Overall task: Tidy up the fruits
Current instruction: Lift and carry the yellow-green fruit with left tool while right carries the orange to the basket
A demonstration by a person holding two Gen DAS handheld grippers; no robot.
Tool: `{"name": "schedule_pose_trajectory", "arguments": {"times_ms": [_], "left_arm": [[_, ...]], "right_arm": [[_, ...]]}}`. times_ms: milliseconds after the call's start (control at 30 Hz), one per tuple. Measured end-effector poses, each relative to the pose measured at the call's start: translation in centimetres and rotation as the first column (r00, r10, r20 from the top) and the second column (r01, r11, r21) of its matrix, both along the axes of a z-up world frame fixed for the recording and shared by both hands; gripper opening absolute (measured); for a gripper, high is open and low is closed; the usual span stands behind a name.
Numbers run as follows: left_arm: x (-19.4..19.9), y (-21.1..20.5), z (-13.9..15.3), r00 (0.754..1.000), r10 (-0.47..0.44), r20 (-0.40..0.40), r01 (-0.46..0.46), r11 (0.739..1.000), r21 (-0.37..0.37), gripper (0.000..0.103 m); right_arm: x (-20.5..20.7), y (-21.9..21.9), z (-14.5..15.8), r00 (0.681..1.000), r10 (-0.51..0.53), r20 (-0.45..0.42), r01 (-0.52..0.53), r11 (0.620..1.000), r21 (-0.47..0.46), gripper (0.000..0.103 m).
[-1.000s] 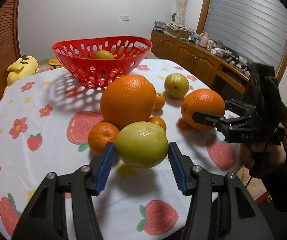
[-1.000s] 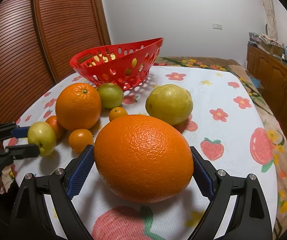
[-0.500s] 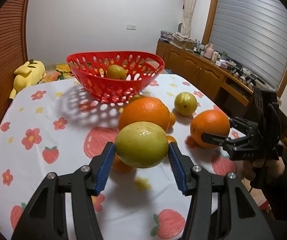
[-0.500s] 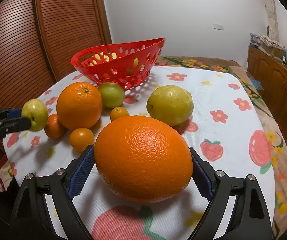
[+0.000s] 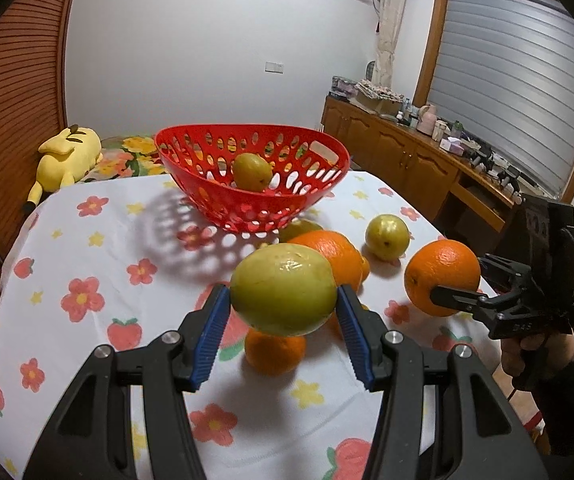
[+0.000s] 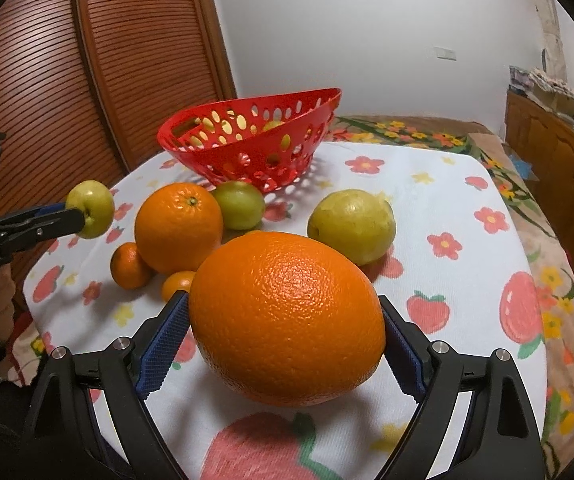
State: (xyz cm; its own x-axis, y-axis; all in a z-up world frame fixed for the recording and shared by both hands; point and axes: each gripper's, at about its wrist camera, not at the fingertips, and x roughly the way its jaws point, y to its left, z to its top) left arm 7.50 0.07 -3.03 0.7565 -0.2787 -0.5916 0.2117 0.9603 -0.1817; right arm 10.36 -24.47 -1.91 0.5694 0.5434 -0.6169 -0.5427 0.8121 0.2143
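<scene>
A red perforated basket (image 5: 247,200) stands upright on the table, one yellow-green fruit (image 5: 252,171) inside. Near its front lie oranges (image 6: 178,227), tangerines (image 6: 129,266) and green-yellow fruits (image 6: 353,226).

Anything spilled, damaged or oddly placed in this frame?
Nothing stands out. The red basket sits upright with one green fruit inside; the loose fruit lies intact on the tablecloth. Each gripper holds one fruit squarely.
</scene>
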Motion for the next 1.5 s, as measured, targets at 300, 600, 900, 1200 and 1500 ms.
{"name": "schedule_pose_trajectory", "arguments": {"times_ms": [300, 600, 900, 1200, 1500], "left_arm": [[1.3, 0.6, 2.4, 0.998, 0.012, 0.056, -0.012, 1.000, 0.007, 0.053], [2.8, 1.1, 4.1, 0.996, 0.019, 0.089, -0.021, 1.000, 0.012, 0.053], [5.3, 1.8, 4.6, 0.995, 0.022, 0.099, -0.024, 1.000, 0.017, 0.053], [8.9, 2.5, 3.8, 0.997, 0.018, 0.071, -0.020, 0.999, 0.026, 0.053], [11.7, 3.0, 3.7, 0.998, 0.021, 0.054, -0.023, 0.999, 0.037, 0.053]], "right_arm": [[0.7, 0.0, 3.3, 0.999, 0.016, 0.050, -0.017, 1.000, 0.023, 0.091], [1.8, 1.1, 6.5, 0.995, 0.043, 0.095, -0.047, 0.998, 0.037, 0.091], [4.2, 3.3, 8.9, 0.989, 0.079, 0.123, -0.082, 0.997, 0.016, 0.091], [7.5, 5.5, 9.2, 0.988, 0.114, 0.102, -0.113, 0.993, -0.020, 0.091], [11.0, 7.6, 8.9, 0.982, 0.177, 0.070, -0.174, 0.983, -0.059, 0.091]]}}
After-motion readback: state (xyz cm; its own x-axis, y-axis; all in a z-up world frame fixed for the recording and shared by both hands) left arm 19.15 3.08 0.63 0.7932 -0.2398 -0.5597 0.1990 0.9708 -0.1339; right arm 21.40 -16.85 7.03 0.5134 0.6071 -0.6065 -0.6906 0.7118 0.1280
